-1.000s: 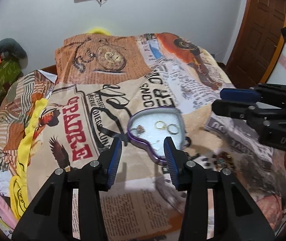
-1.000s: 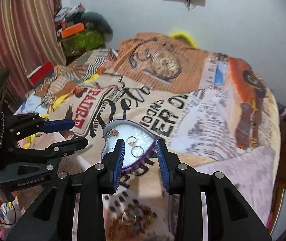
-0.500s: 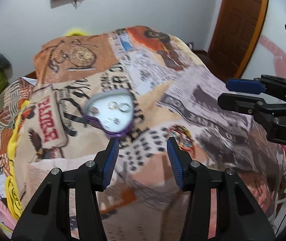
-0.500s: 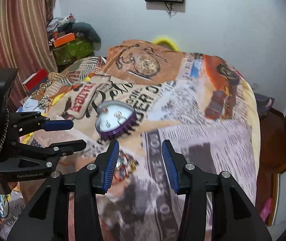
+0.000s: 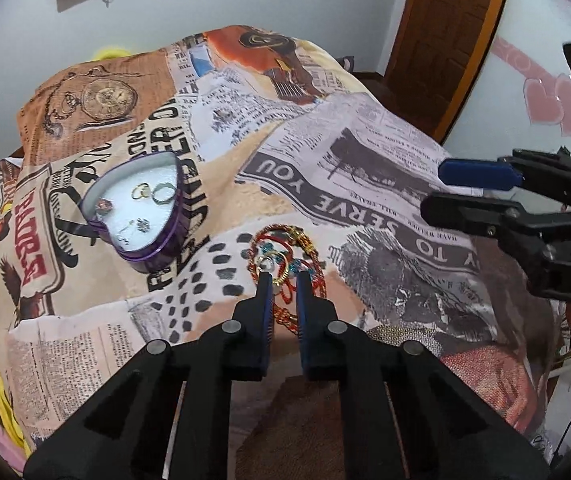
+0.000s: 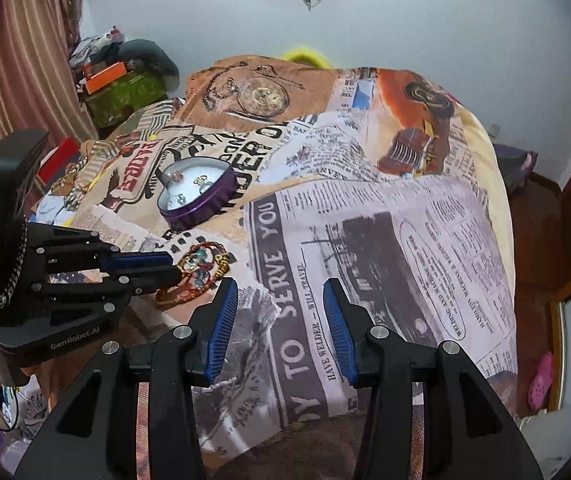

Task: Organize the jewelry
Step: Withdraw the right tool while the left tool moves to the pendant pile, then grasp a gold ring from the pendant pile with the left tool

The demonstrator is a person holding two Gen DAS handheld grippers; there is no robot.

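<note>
A purple heart-shaped box [image 5: 141, 216] with a white inside lies open on the printed bedspread and holds rings and small earrings; it also shows in the right wrist view [image 6: 195, 194]. A pile of red, gold and teal jewelry [image 5: 283, 258] lies to its right, also seen in the right wrist view [image 6: 201, 266]. My left gripper [image 5: 284, 280] has its fingers narrowed around a piece at the near edge of the pile. My right gripper [image 6: 280, 292] is open and empty over the bedspread, right of the pile.
The bedspread [image 6: 365, 208] covers a bed that drops off at the right to a dark floor [image 6: 537, 208]. A wooden door [image 5: 445, 40] stands at the back right. Clutter and a striped curtain [image 6: 17, 60] are at the left.
My left gripper has moved right from the heart box to the jewelry pile and narrowed its fingers there. My right gripper has pulled back and to the right, staying open.
</note>
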